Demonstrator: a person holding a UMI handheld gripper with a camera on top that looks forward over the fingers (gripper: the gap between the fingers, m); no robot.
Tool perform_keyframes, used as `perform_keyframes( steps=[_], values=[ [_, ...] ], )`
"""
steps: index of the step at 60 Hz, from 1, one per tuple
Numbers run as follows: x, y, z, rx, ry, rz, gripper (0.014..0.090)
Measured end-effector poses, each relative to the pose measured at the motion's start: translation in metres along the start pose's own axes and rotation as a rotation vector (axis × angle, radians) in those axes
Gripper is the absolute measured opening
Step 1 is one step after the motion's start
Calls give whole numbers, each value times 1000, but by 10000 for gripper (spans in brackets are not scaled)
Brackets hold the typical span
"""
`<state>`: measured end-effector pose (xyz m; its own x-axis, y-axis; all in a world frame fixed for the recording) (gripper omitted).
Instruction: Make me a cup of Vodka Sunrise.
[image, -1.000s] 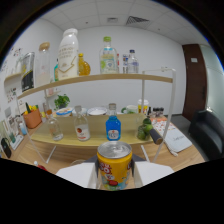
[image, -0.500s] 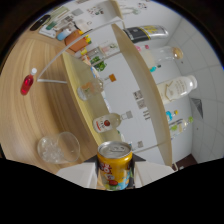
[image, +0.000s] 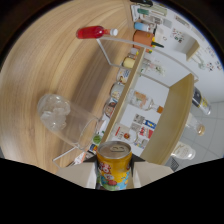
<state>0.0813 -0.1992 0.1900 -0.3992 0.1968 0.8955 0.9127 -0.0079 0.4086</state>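
My gripper (image: 114, 174) is shut on a yellow and orange drink can (image: 114, 162), whose silver top with its pull tab faces forward. The pale fingers (image: 75, 175) press on both sides of it. The whole scene appears rolled far over, so the can is held tipped. A clear glass with ice (image: 62, 119) stands on the wooden table (image: 50, 65), just ahead of the fingers and off to one side of the can. Nothing is seen flowing out of the can. A small bottle of red liquid (image: 92, 33) rests on the table beyond the glass.
A two-level wooden shelf (image: 172, 107) runs along the table's far side, carrying several bottles, cans and jars (image: 117, 90). An orange container (image: 142, 37) and a white wall lie past it. A glass straw or rod (image: 75, 147) lies by the glass.
The view has rolled further over, tipping the can more. The ice glass has come closer, now just ahead of the fingers. The grip on the can is unchanged.
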Motion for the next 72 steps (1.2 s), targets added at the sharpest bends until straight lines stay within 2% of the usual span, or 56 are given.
perform_keyframes(
  steps=[9,16,25,34,42,49,65,72],
  values=[
    [19,4,-8,8,18,201,509],
    [52,19,-23,23,60,562,509],
    [93,68,-42,49,101,1140,510],
    [96,127,-52,98,140,1598,511],
    [55,166,-45,104,112,1850,512],
    [-7,179,-26,54,47,1963,512],
    [-154,159,17,-112,-167,2101,511],
    [-186,145,29,-135,-234,2112,510]
  ],
)
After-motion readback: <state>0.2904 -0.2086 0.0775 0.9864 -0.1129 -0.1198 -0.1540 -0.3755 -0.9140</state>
